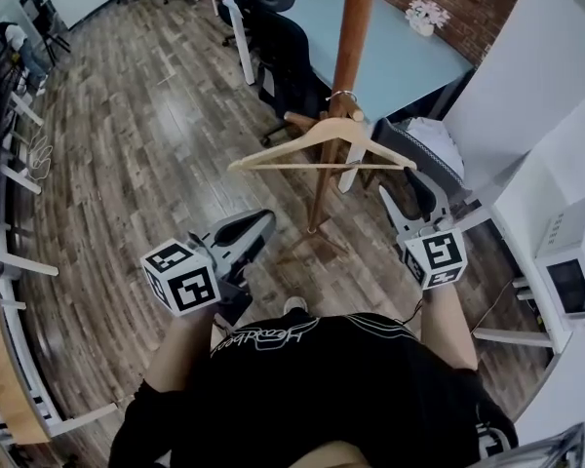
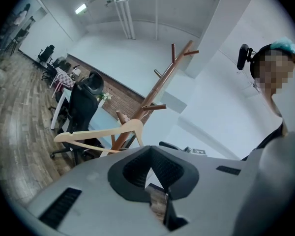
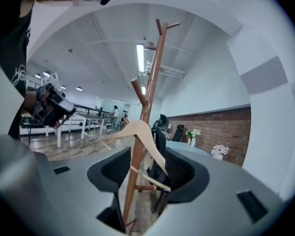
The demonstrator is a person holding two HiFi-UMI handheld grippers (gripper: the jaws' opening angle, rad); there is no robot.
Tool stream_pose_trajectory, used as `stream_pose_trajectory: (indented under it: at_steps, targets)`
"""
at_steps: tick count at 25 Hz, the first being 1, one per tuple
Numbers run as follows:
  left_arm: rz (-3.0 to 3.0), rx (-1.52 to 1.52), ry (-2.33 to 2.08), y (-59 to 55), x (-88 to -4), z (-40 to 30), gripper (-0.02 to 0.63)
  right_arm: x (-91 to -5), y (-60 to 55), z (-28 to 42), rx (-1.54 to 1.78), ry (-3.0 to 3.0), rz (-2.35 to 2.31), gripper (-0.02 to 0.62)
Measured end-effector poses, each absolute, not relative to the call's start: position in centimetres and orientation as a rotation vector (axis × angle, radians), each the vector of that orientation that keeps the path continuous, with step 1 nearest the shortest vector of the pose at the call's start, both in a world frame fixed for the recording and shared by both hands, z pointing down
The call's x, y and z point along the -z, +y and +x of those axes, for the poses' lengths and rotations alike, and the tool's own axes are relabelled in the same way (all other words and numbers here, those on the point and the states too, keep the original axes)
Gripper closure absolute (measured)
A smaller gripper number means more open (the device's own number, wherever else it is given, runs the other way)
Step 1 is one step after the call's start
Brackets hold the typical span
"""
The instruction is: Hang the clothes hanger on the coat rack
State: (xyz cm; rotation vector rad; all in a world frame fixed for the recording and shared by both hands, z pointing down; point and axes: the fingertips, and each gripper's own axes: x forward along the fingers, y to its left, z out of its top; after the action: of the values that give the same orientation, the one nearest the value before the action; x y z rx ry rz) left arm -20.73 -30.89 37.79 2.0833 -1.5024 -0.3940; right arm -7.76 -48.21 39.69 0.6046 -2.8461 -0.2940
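Note:
A pale wooden clothes hanger (image 1: 322,139) hangs by its metal hook on a low peg of the brown wooden coat rack (image 1: 351,37). No gripper touches it. My right gripper (image 1: 407,185) is below and right of the hanger's right end, jaws open and empty. In the right gripper view the rack pole (image 3: 150,82) and hanger (image 3: 137,132) show through the gap of the right gripper (image 3: 142,161). My left gripper (image 1: 258,224) hangs below the hanger's left end, shut with nothing in it. The left gripper view shows the hanger (image 2: 101,134) and rack (image 2: 157,90) beyond the left gripper (image 2: 148,154).
A black office chair (image 1: 283,47) and a light blue table (image 1: 400,57) stand behind the rack. A brick wall runs at the back right. White frames (image 1: 10,164) line the left side. A white device (image 1: 570,281) sits at the right wall. Wood floor lies to the left.

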Motion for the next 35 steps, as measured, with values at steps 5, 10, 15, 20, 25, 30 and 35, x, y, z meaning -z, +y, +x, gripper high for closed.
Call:
stream_pose_trajectory:
  at_steps: [5,10,15,20,25,30,35]
  targets:
    - [2.095,0.415,-1.534,-27.2,-36.8,-16.3,0.600,-38.3,-42.2,-4.2,0.012,-2.944,0.410,0.368]
    - [2.104,0.428,-1.548,-22.9,-36.4,-11.0,0.600,-36.7,-35.0,0.3,-0.159,-3.003,0.189,0.398]
    - [2.119,0.444,-1.553,-18.7,-36.2,-5.4,0.598,-36.3,-28.4,5.4,-0.263,-3.040,0.079,0.490]
    - [2.133,0.444,-1.547,-15.7,-36.3,-0.2,0.600,-37.0,-24.3,10.2,-0.306,-3.025,0.045,0.527]
    - [2.148,0.346,-1.607,-13.4,-36.6,3.7,0.598,-37.3,-22.2,13.5,-0.462,-3.010,0.018,0.549]
    - [2.149,0.299,-1.650,-11.1,-36.4,5.6,0.600,-37.3,-19.5,14.3,-0.517,-2.996,-0.076,0.554]
    - [2.118,0.298,-1.668,-9.7,-37.1,5.6,0.598,-38.1,-18.0,13.7,-0.538,-2.972,-0.129,0.555]
